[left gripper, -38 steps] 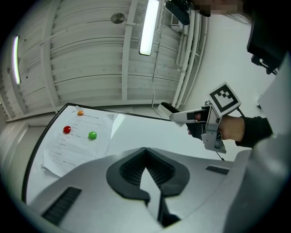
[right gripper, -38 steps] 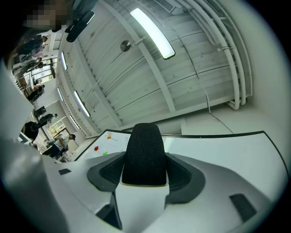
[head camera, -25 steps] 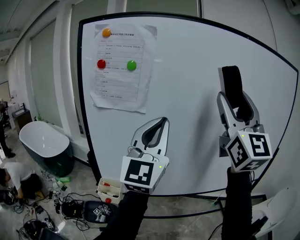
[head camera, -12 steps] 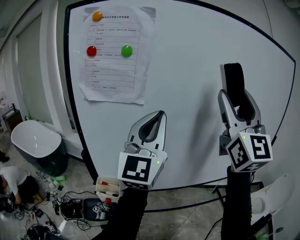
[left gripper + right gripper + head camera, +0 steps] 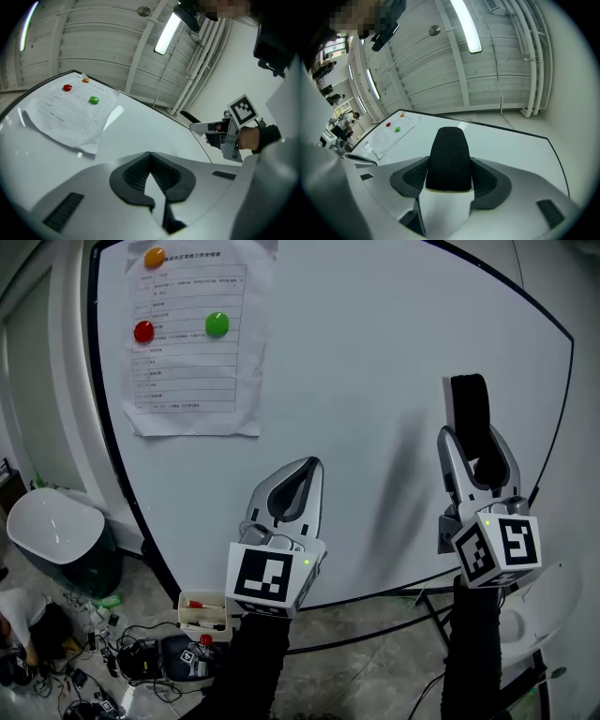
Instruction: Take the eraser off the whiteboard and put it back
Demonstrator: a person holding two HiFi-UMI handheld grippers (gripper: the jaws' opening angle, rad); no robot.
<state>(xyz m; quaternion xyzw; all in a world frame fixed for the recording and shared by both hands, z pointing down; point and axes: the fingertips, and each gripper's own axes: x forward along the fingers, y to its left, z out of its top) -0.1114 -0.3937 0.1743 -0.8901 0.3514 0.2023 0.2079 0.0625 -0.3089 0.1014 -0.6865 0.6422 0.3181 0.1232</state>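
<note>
In the head view, a whiteboard [image 5: 375,352] is seen with a paper sheet [image 5: 192,343] pinned at its upper left by orange [image 5: 155,257], red [image 5: 143,331] and green [image 5: 217,323] magnets. The eraser [image 5: 469,409] is held upright before the board's right part by the right gripper [image 5: 476,451]; whether it touches the board cannot be told. The left gripper [image 5: 309,465] is raised lower and left of it.

In the left gripper view, the left gripper's [image 5: 149,154] jaws are seen pressed together, with nothing between them.

In the right gripper view, the eraser [image 5: 449,157], black felt on a white body, is clamped between the right gripper's [image 5: 450,168] widely spread jaws.
</note>
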